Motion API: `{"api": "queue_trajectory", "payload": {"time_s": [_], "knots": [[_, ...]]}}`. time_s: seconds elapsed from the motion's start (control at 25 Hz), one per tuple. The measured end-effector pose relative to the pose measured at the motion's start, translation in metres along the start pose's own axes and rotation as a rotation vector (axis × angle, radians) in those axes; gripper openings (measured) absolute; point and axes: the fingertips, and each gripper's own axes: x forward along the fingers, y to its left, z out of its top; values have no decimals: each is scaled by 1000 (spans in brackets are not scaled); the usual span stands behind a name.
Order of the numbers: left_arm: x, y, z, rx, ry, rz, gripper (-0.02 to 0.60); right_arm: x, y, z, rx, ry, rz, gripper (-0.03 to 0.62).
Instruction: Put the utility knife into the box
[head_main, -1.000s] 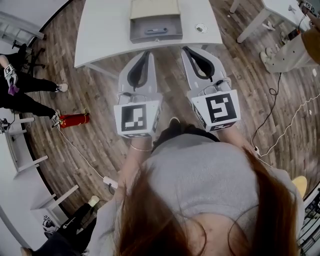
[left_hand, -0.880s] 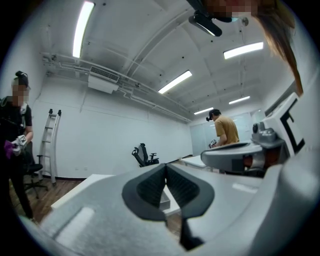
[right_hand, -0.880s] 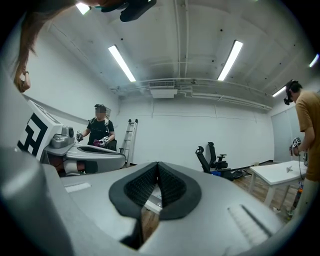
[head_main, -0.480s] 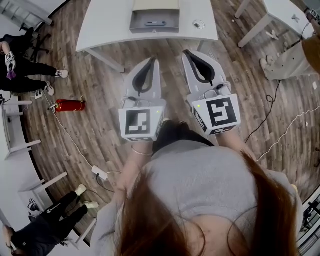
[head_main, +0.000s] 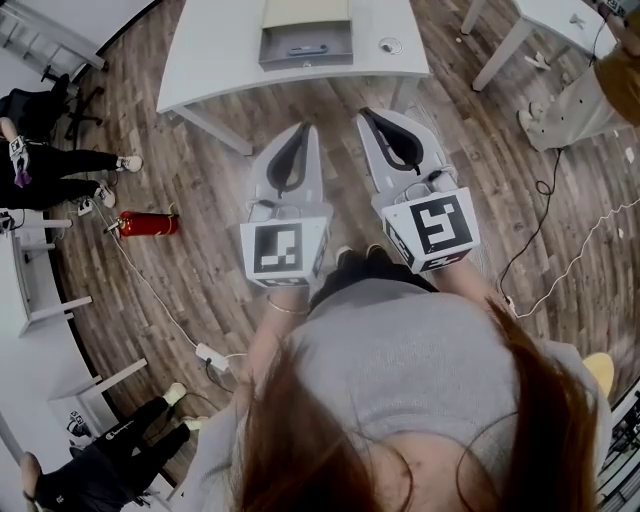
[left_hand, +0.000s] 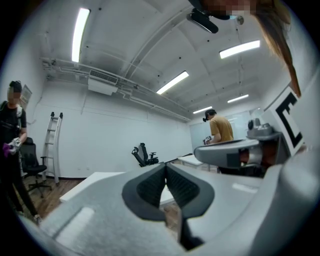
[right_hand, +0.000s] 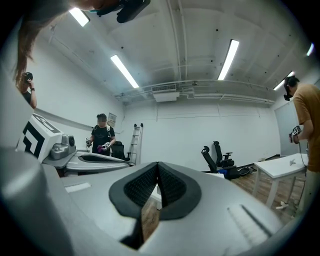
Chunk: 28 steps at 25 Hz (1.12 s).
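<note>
White table (head_main: 210, 60) holds box (head_main: 274, 44) (1 utility knife (head_main: 307, 48) inside).

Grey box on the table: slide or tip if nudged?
Probably slides rather than tips: the box looks low and wide on a smooth white table. Its open lid at the back might shift weight rearward.
</note>
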Motion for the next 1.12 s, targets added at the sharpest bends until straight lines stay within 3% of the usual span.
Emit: {"api": "queue_trajectory", "payload": {"time_s": [0.2, 1.12], "knots": [[-6, 2, 0, 3, -5, 3, -6, -2, 8, 0, -47, 11, 7, 3], [-2, 0, 3, 18, -10, -1, -6, 0, 5, -2, -76, 23, -19, 3]]}}
